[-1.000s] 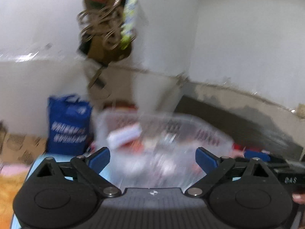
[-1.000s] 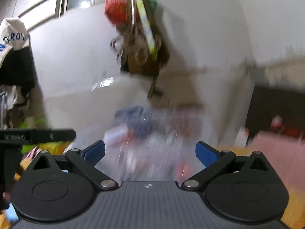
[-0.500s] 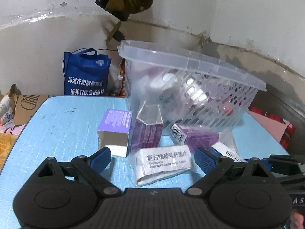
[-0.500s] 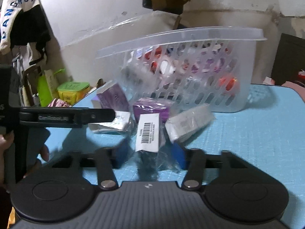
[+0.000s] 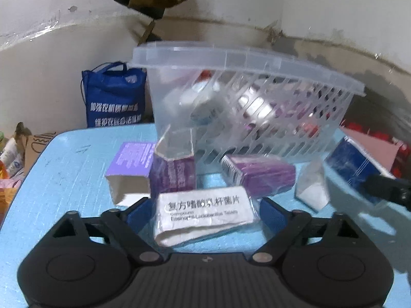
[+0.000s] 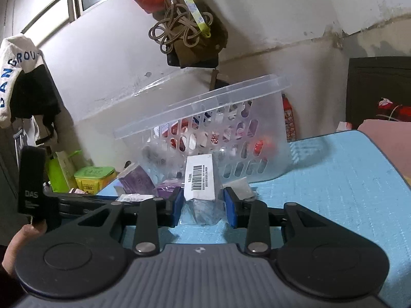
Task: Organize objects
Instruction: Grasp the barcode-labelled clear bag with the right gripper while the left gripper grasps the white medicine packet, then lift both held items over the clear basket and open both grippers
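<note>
A clear slotted plastic basket (image 5: 257, 118) holding several packages stands on the blue table (image 5: 64, 169); it also shows in the right wrist view (image 6: 251, 118). In front of it lie purple boxes (image 5: 131, 159), (image 5: 259, 172) and a white medicine box in clear wrap (image 5: 205, 213). My left gripper (image 5: 205, 215) is open, its fingers on either side of that white box. My right gripper (image 6: 204, 205) is shut on a barcoded box in clear wrap (image 6: 201, 179), lifted off the table; it shows blue at the right of the left wrist view (image 5: 352, 164).
A blue shopping bag (image 5: 113, 97) stands behind the table at the left. A small white packet (image 5: 310, 187) lies by the basket. Green containers (image 6: 92, 177) and hanging clothes (image 6: 23, 77) are at the left. Bags hang on the wall (image 6: 185, 25).
Both grippers swung down from the wall to the table. My right gripper closed on the barcoded box and lifted it. My left gripper moved in around the white box.
</note>
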Demonstrator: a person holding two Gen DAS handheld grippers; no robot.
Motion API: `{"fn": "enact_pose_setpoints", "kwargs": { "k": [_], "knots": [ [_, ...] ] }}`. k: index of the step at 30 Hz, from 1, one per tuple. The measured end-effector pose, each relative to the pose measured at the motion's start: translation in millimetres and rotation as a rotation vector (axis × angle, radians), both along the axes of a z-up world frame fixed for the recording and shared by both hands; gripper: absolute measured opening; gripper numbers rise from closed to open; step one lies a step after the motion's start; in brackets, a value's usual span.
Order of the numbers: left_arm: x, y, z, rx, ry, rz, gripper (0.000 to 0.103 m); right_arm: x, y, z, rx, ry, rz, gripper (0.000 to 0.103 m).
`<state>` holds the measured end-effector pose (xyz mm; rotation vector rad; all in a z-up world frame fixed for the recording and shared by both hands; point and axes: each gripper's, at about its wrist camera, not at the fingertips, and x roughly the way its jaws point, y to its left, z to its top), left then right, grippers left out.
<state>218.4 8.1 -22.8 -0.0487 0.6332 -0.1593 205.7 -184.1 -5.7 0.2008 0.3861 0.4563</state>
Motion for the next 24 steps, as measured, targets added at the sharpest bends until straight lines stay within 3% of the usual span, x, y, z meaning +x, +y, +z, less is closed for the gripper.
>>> {"fn": "enact_pose_setpoints", "kwargs": {
  "k": [5, 12, 17, 24],
  "knots": [
    [-9.1, 7.1, 2.7, -0.037, -0.031, -0.010, 0.083, -5.1, 1.4, 0.1, -0.015, -0.028, -0.018, 0.038],
    [-46.4, 26.4, 11.4, -0.188, -0.228, -0.108, 0.083, -13.1, 6.2, 0.2, -0.033, -0.076, -0.039, 0.038],
    [-51.2, 28.7, 12.8, -0.221, -0.266, -0.132, 0.083, -14.7, 5.4, 0.6, -0.030, -0.092, -0.071, 0.038],
    [-47.4, 29.7, 11.4, -0.245, -0.256, -0.124, 0.083, -15.9, 4.7, 1.1, -0.032, -0.099, -0.078, 0.038]
  ]
}}
